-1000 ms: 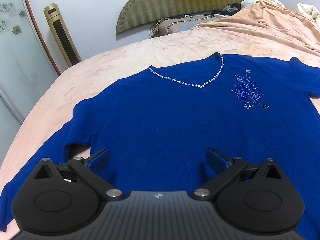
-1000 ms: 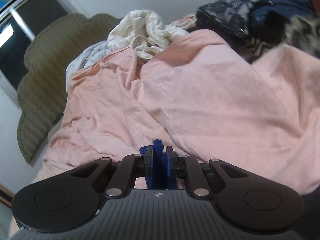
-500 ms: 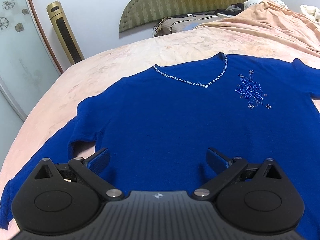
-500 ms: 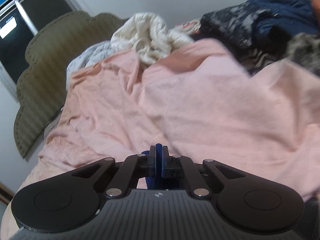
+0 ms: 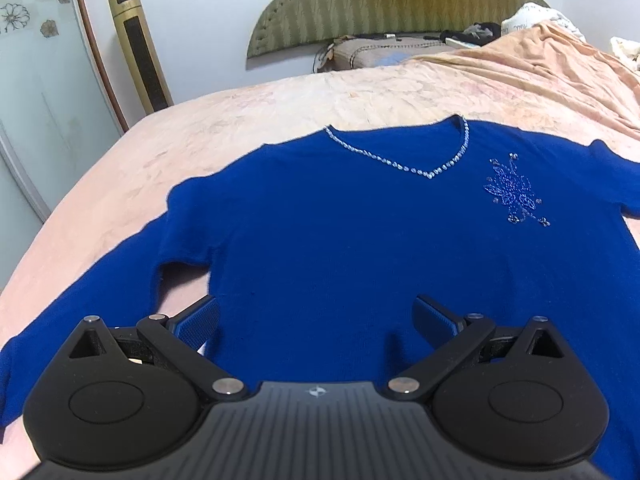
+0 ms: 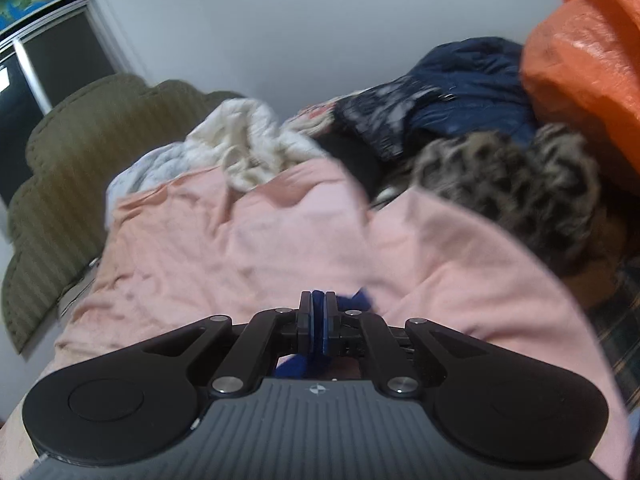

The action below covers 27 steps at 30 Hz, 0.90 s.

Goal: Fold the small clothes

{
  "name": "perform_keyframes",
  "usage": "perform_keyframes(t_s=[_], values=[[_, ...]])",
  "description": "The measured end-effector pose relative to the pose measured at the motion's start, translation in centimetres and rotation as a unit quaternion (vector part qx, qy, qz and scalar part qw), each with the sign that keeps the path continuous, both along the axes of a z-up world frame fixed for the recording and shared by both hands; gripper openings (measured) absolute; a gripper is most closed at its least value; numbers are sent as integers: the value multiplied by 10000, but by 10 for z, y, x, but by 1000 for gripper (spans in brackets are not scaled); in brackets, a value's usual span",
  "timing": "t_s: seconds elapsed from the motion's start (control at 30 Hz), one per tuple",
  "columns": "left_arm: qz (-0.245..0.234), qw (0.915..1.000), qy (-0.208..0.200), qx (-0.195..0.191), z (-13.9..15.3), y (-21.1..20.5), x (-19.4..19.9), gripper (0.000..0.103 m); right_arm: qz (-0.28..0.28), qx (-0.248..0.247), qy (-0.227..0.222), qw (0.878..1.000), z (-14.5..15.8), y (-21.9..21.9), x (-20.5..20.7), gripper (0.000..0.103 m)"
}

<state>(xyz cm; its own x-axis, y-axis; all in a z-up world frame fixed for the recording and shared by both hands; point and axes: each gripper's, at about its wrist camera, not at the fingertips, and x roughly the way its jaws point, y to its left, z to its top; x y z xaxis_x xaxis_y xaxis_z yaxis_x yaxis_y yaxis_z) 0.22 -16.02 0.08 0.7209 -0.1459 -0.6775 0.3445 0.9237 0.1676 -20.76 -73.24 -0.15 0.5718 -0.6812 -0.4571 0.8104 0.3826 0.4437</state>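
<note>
Sweater (image 5: 360, 240) flat on bed (image 5: 240, 120), headboard (image 5: 380, 4) behind

The blue sweater (image 5: 340, 248) runs off the left wrist view's right edge, so its far sleeve and side go unseen, and its hem is hidden behind the body of the left claw (image 5: 316, 320). The sleeve at the left reaches the picture's edge, its cuff cut off. In the right wrist view only a scrap of blue fabric (image 6: 362, 299) shows at the right claw (image 6: 318, 312); the rest is covered by the claw's body. That view is smeared: the heap of clothes (image 6: 460, 120) behind the pink blanket (image 6: 248, 248) cannot be sorted into single garments. The orange bag (image 6: 588, 68) is cropped at the right edge.
</note>
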Motion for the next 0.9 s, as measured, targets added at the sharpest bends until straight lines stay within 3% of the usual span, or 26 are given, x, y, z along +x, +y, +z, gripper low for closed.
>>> perform_keyframes(t_s=[0.17,0.27,0.47,0.63,0.73,0.9], values=[[116,9999,-68,-105,3,18,1,103,754,-491,81,9959,23,54,66,7],[174,9997,26,-169,0,28,3,103,1564,-841,83,9841,39,107,124,7],[273,9994,49,-215,-1,44,4,103,3345,-1023,-157,9367,41,240,249,7],[428,9987,63,-271,-2,60,8,103,4484,-707,1,8910,4,348,332,6],[527,9980,124,-326,-5,70,12,103,4903,-526,213,8697,-20,398,358,6],[671,9964,262,-441,-11,82,19,103,5240,-250,261,8509,-38,446,366,7]])
